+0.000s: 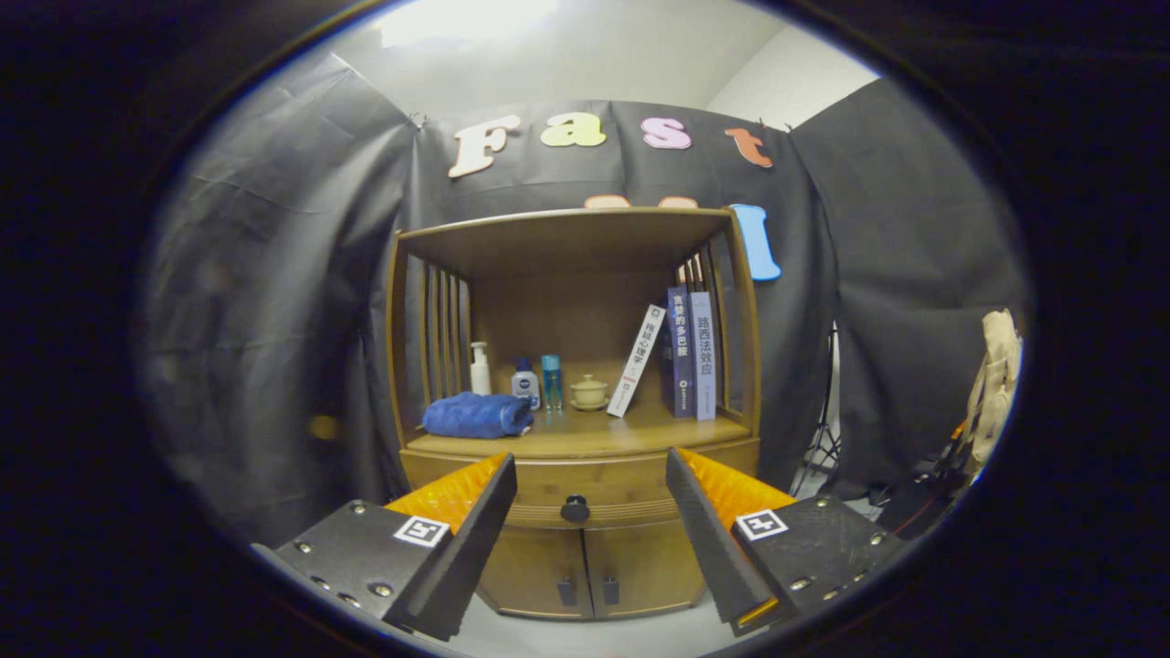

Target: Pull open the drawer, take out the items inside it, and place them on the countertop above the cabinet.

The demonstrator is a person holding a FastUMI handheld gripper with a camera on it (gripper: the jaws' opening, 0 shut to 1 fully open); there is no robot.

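Wood makes up the whole cabinet [585, 548], which stands w/ its back to the dark cloth wall. Its drawer [585, 489] is shut, & the small dark round knob [575, 509] sits in the middle of the drawer front, between the two fingers & a bit beyond them. The gripper [591, 475] is wide open & holds nothing; one finger is on each side of the knob, not touching it. Under the drawer are two little doors [585, 571], both closed. On the countertop [631, 437] above the drawer lies a folded blue towel [477, 416] on the left. Just behind it stand a white pump bottle [480, 369], a small bottle w/ a blue cap [525, 381] & a thin clear blue bottle [551, 381], all close together. Near them, in the middle, is a small pale pot w/ a lid [589, 392]. On the right, one white book [637, 360] leans toward two upright books [691, 355].
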